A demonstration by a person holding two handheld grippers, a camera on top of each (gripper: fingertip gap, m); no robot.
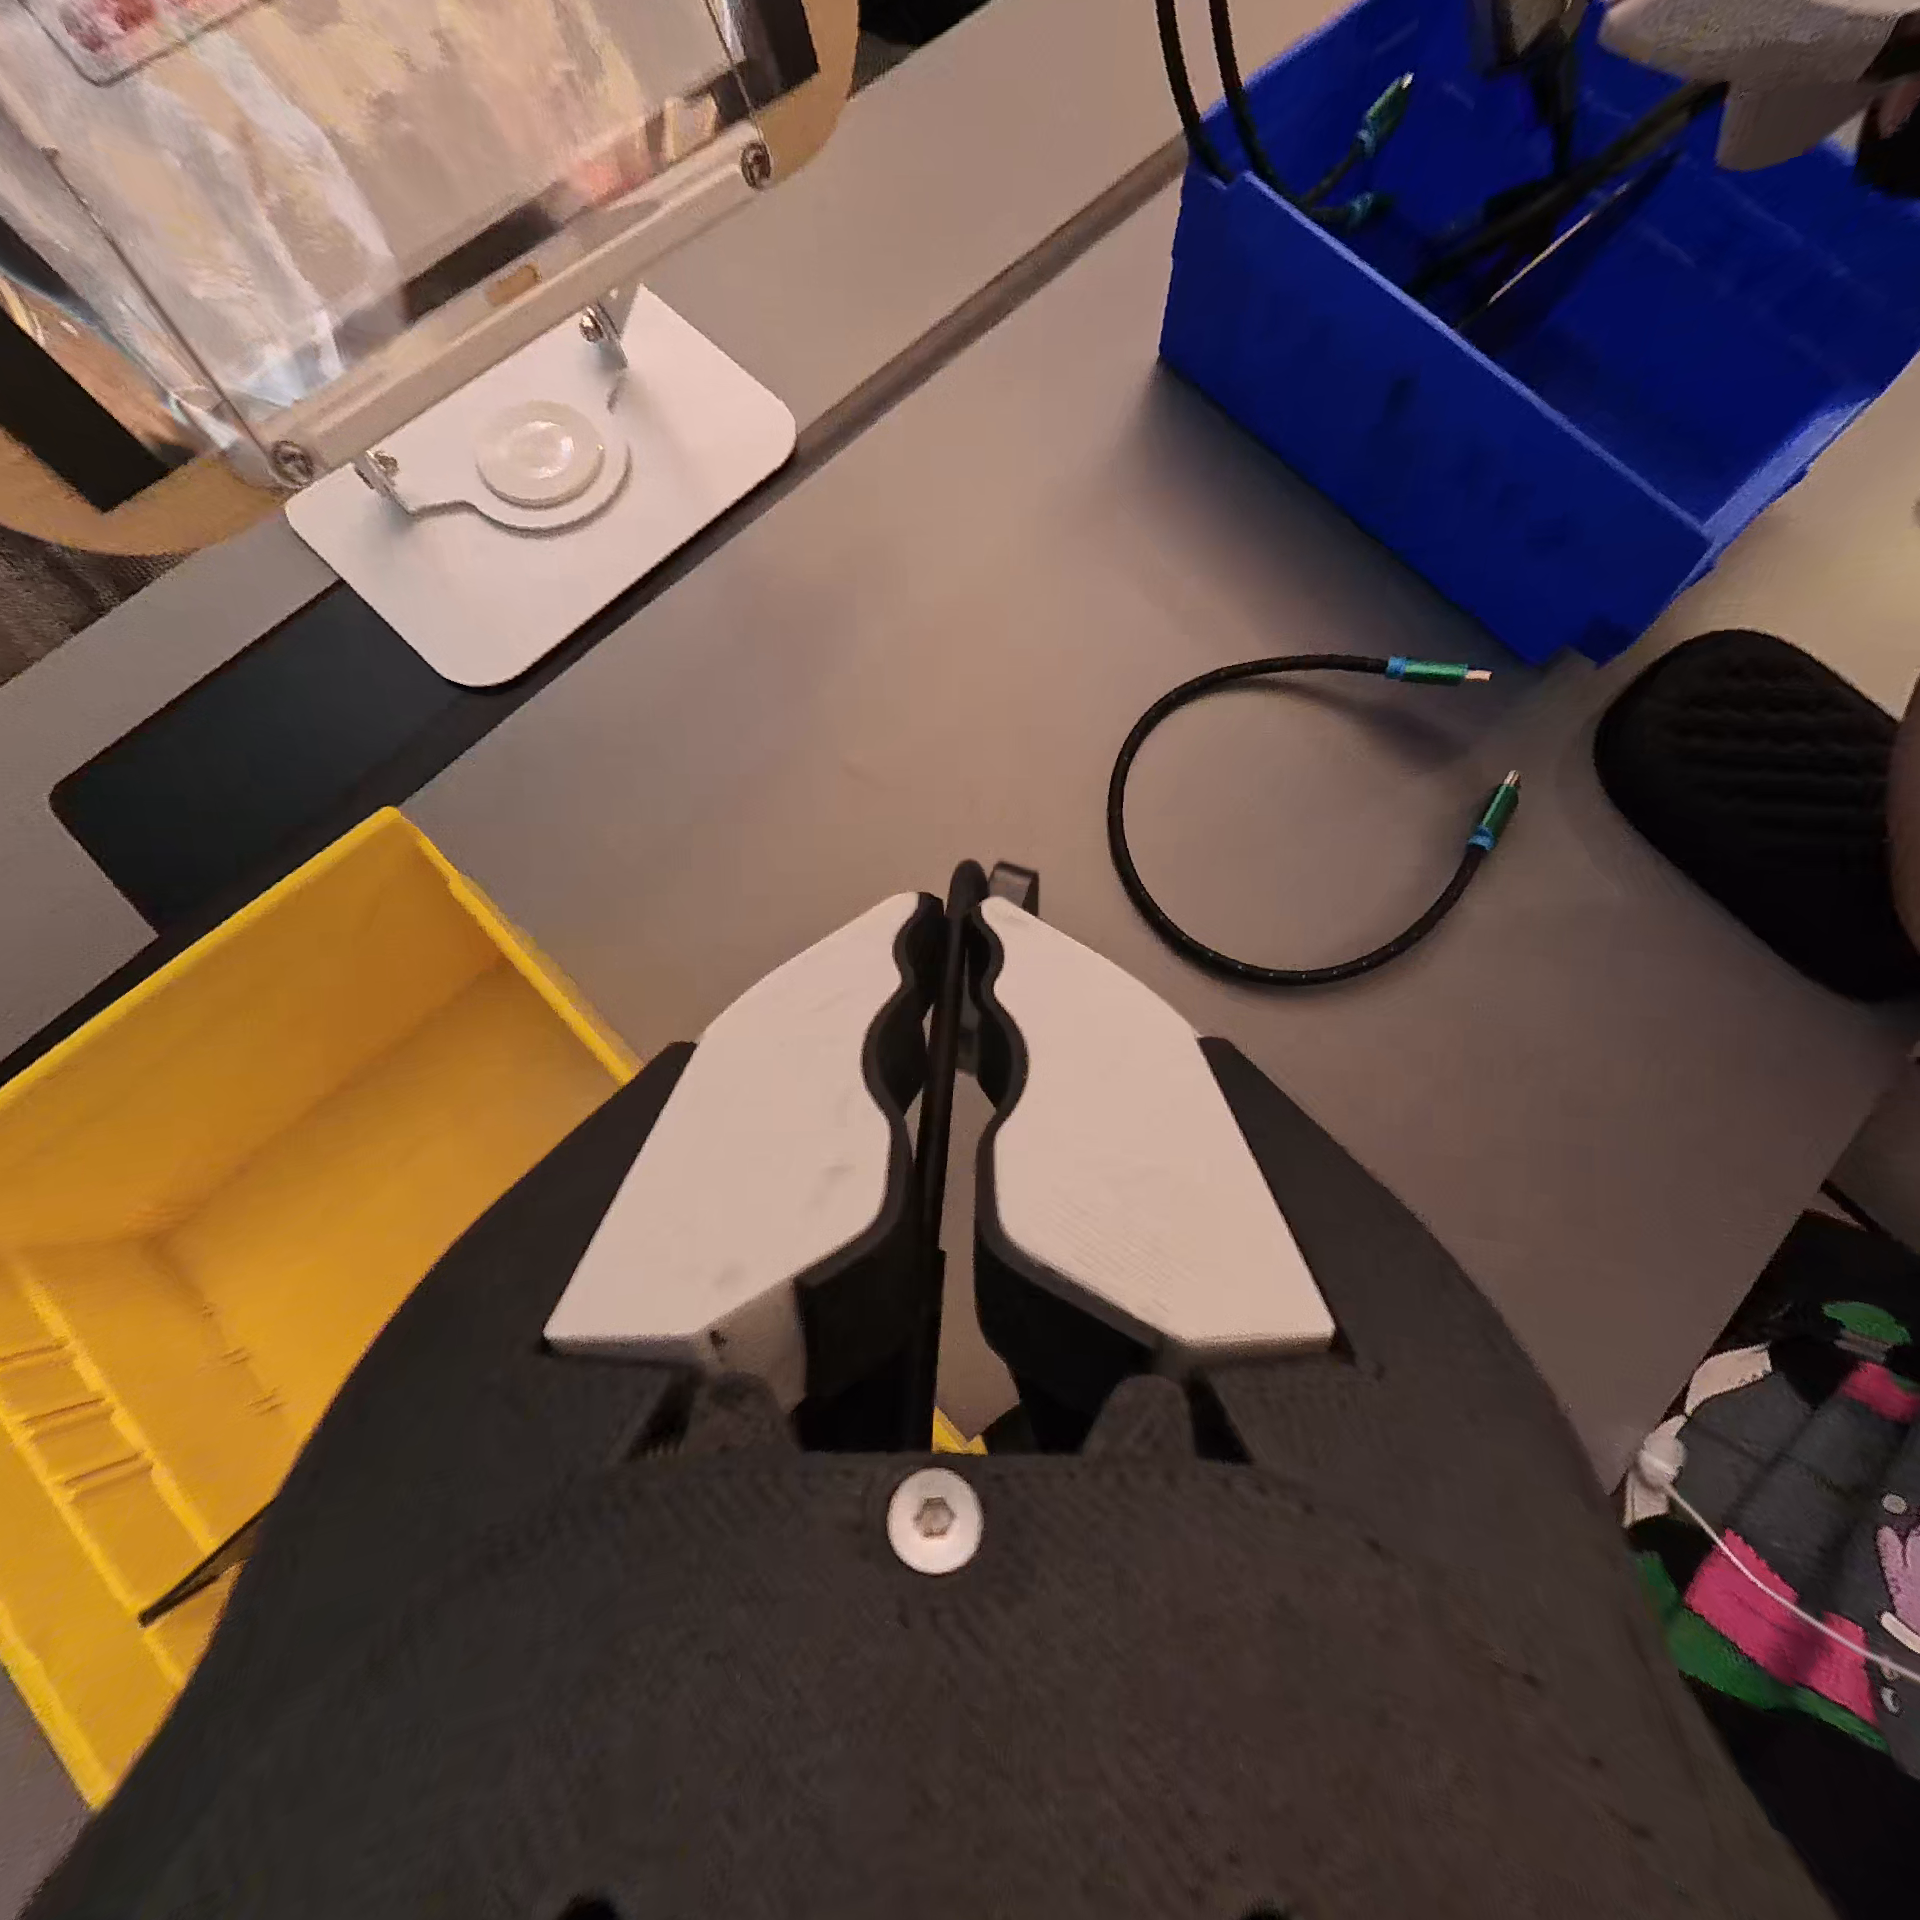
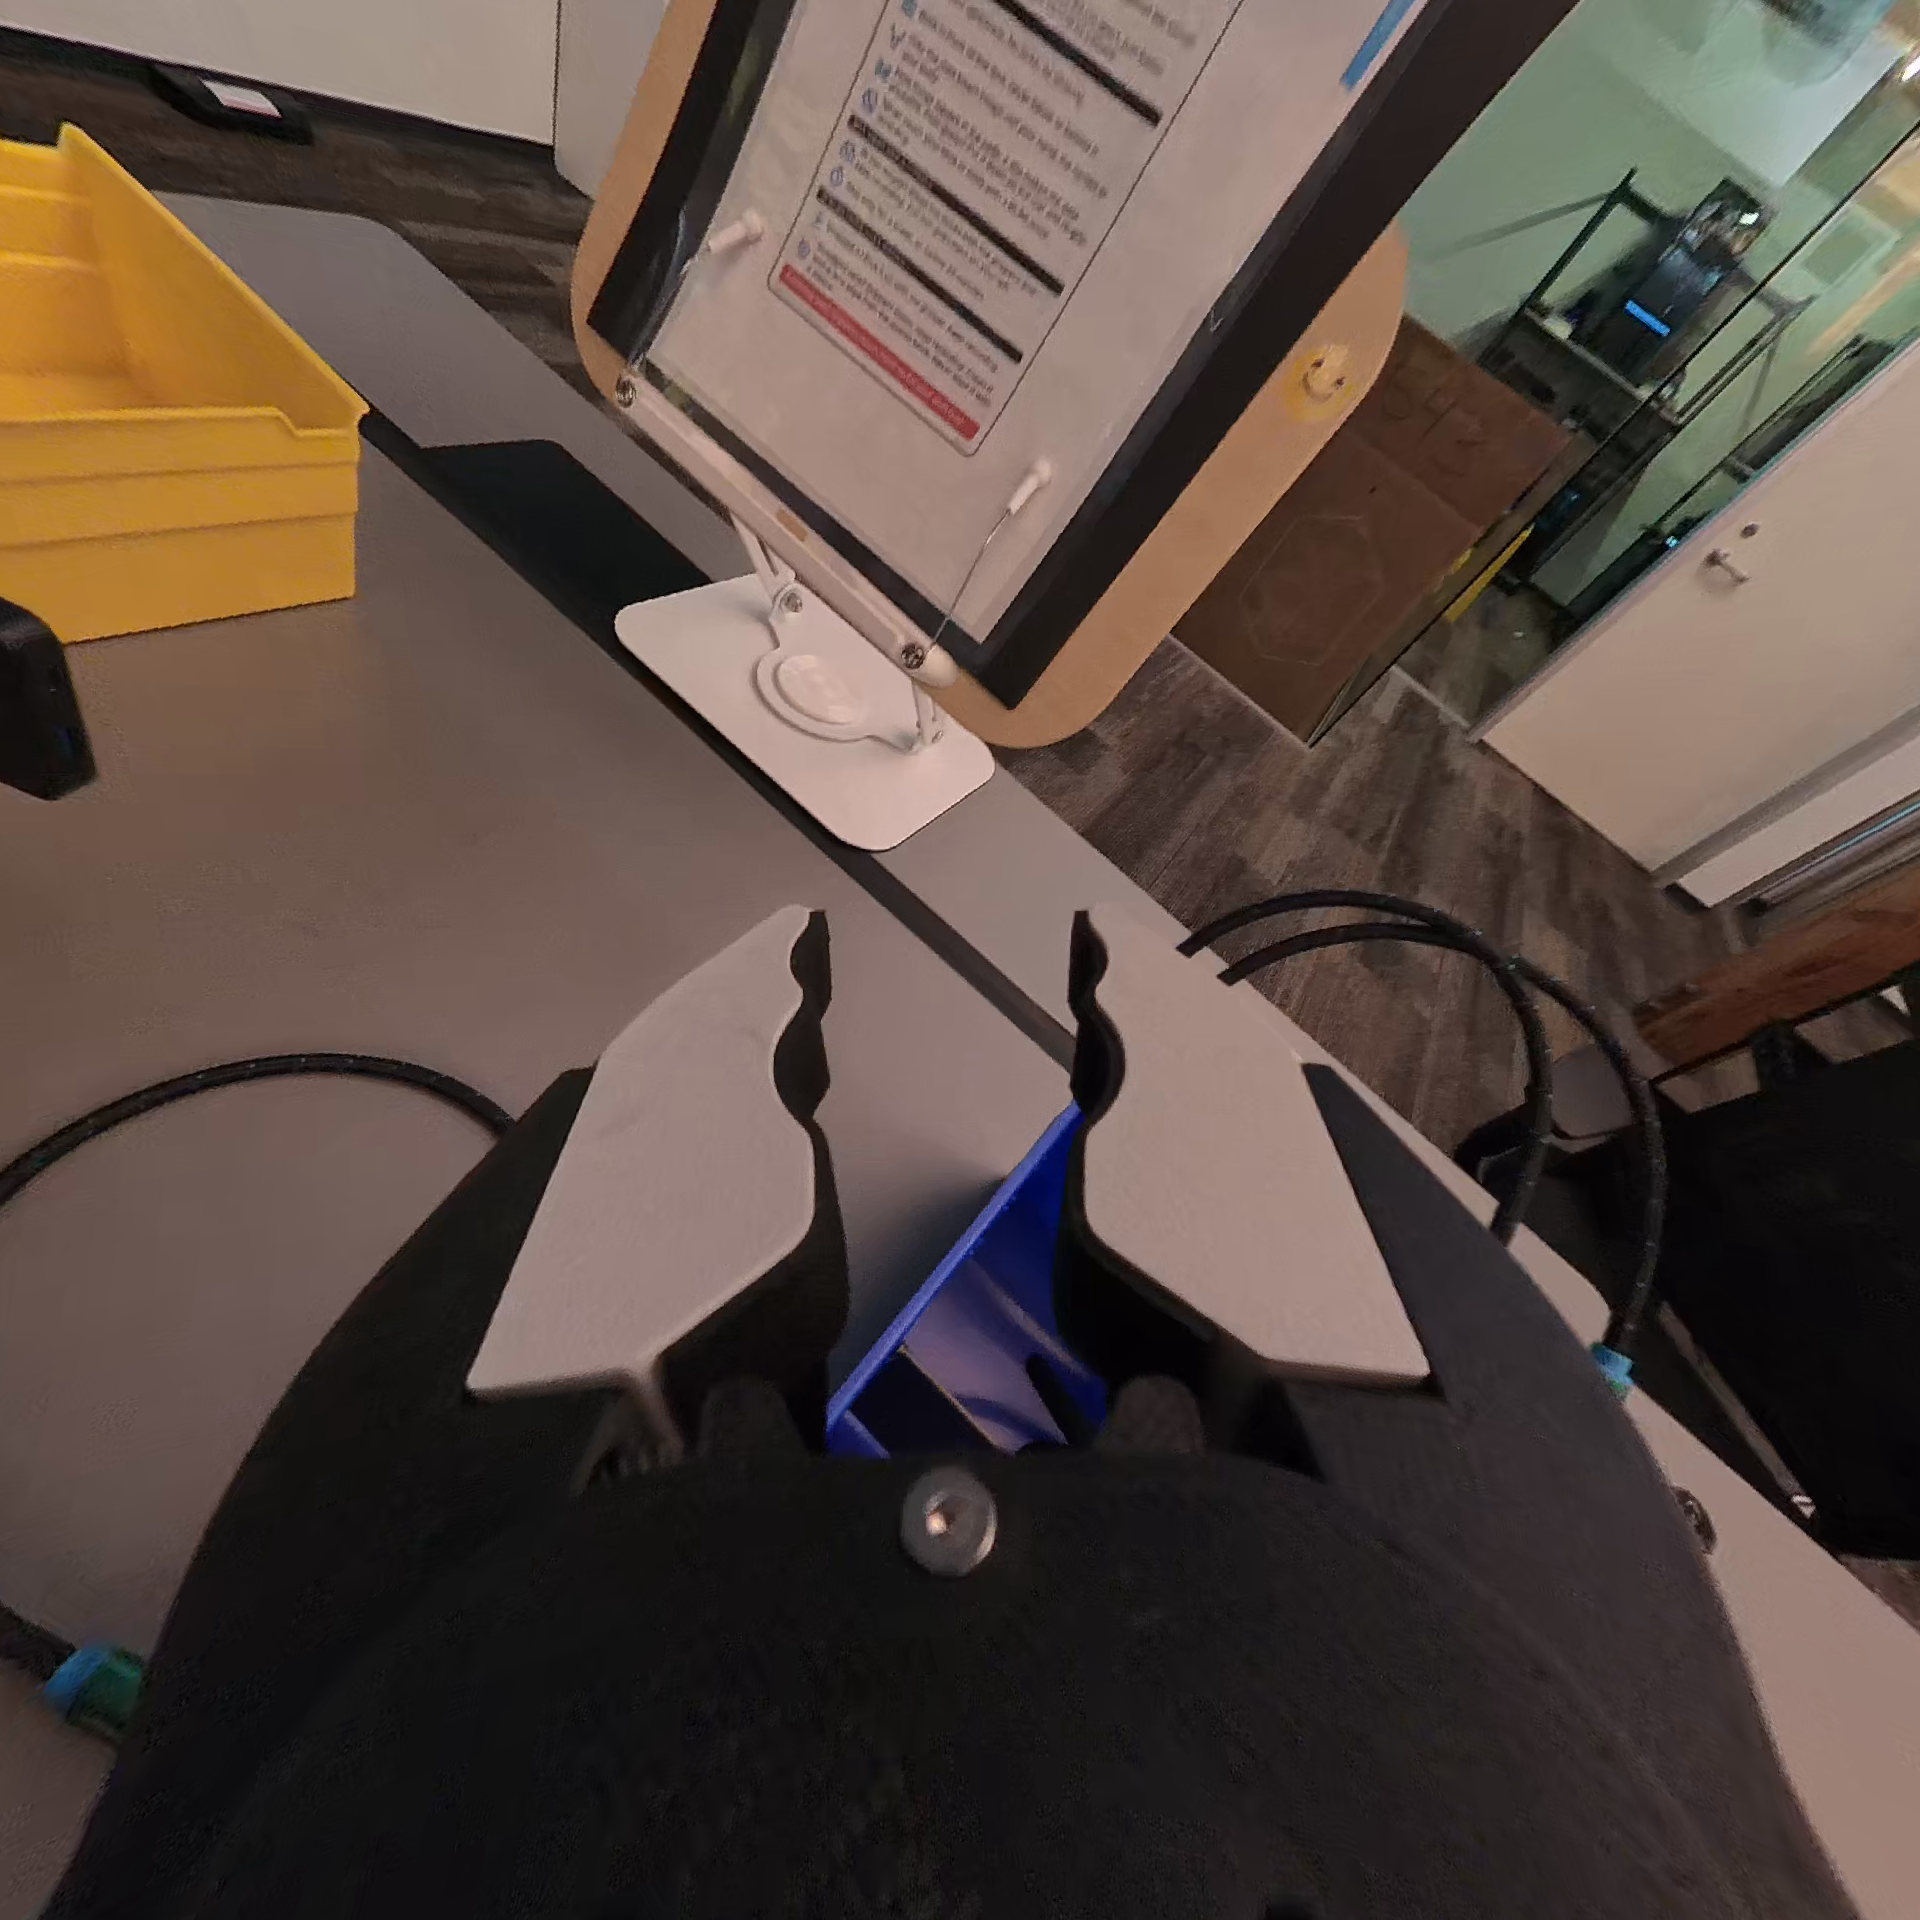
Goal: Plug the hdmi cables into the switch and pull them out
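My left gripper is shut on a thin black cable that runs back between the fingers and trails out over the yellow bin. A small black part shows just beyond the fingertips; I cannot tell what it is. A loose black HDMI cable with green-blue plugs lies curled on the grey table to the right. My right gripper is open and empty, above the blue bin; it also shows in the left wrist view. A small black box stands at the far left.
The blue bin holds more cables, and two loop over its side. A yellow bin stands at the left. A sign board on a white stand is at the table's far edge. A black mesh pad lies at the right.
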